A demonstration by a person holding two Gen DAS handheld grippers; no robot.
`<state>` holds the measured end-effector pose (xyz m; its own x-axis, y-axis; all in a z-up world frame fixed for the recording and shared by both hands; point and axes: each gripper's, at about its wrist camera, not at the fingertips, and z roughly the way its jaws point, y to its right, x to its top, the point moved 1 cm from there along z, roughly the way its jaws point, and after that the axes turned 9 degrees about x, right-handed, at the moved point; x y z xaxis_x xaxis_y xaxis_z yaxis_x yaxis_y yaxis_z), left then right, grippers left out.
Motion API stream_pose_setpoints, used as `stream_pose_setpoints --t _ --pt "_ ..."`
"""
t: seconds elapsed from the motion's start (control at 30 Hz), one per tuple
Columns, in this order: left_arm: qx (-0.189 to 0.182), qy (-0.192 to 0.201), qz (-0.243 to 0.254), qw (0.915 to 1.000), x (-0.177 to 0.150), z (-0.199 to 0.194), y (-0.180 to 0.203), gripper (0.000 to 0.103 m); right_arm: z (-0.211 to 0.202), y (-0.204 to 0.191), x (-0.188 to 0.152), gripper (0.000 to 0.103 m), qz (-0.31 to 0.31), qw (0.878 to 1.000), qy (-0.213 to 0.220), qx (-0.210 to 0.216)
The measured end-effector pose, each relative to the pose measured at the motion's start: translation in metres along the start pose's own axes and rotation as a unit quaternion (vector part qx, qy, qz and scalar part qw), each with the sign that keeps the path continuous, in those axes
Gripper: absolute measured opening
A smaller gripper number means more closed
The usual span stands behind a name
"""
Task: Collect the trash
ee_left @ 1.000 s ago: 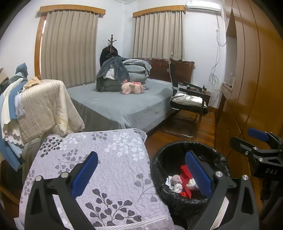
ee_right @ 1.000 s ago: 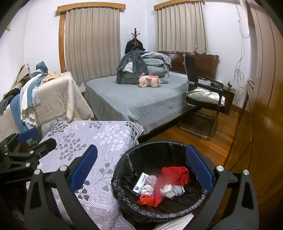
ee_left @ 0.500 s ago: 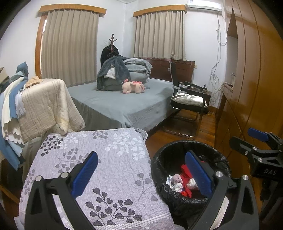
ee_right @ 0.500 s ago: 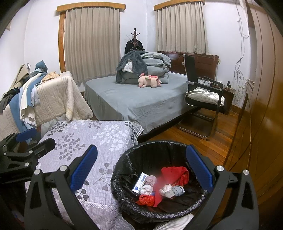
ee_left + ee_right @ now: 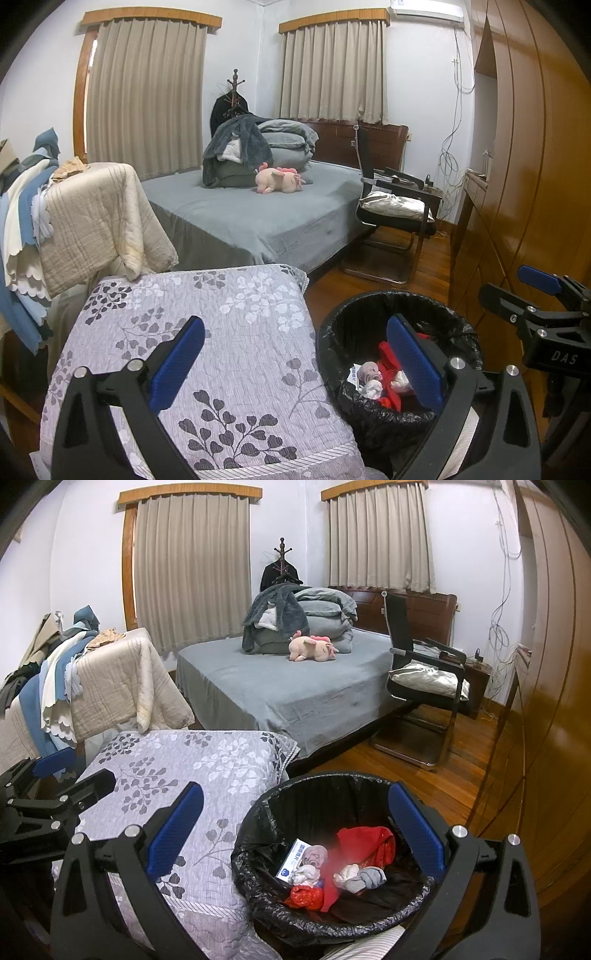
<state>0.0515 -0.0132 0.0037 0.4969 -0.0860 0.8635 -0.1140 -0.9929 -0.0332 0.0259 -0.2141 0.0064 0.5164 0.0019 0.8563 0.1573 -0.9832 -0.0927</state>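
Looking through the left wrist view: left gripper [image 5: 295,360] has jaws spread wide, nothing between them; the floral quilt [image 5: 207,332] fills the gap between the jaws and runs under the left jaw, while the bin [image 5: 332,343] with its black liner sits behind and beyond the right jaw, trash [image 5: 384,373] visible just inside that jaw's tip. Right gripper [image 5: 535,295] shows off to the right of the jaws, also released and empty. Right wrist view: right gripper [image 5: 295,834] jaws wide apart, empty, with the bin [image 5: 258,827] between them and slightly toward the right jaw; trash [image 5: 362,849] lies in the bottom, below the jaw tips: red crumpled bag, wadded tissue, small card box. Left gripper [image 5: 55,782] sits left of the left jaw over the quilt. Handling call: contents look light, soft, crushable, no fragility concern; liner film is thin, slippery and likely tears if pinched hard. Best hold is probably the liner's folded rim at the bin edge, bunching several layers, one jaw inside, one outside.
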Motion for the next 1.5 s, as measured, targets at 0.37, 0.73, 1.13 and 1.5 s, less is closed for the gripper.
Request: stream_pose_setpoints --t 0.37,0.73,1.13,1.5 --pt "0.0 -0.001 0.0 1.0 0.0006 0.0006 -0.0002 0.097 0.0005 -0.0005 -0.0002 0.097 0.0 1.0 -0.001 0.0" --pt "0.0 -0.001 0.0 1.0 0.0013 0.0009 -0.0004 0.097 0.0012 -0.0003 0.0 0.097 -0.001 1.0 -0.001 0.0" --pt "-0.001 -0.003 0.0 1.0 -0.0009 -0.0013 -0.0022 0.097 0.002 -0.0013 -0.0002 0.097 -0.001 1.0 -0.001 0.0" --pt "-0.002 -0.003 -0.001 1.0 -0.0013 -0.0016 -0.0026 0.097 0.004 -0.0002 -0.0019 0.097 0.0 1.0 -0.003 0.0"
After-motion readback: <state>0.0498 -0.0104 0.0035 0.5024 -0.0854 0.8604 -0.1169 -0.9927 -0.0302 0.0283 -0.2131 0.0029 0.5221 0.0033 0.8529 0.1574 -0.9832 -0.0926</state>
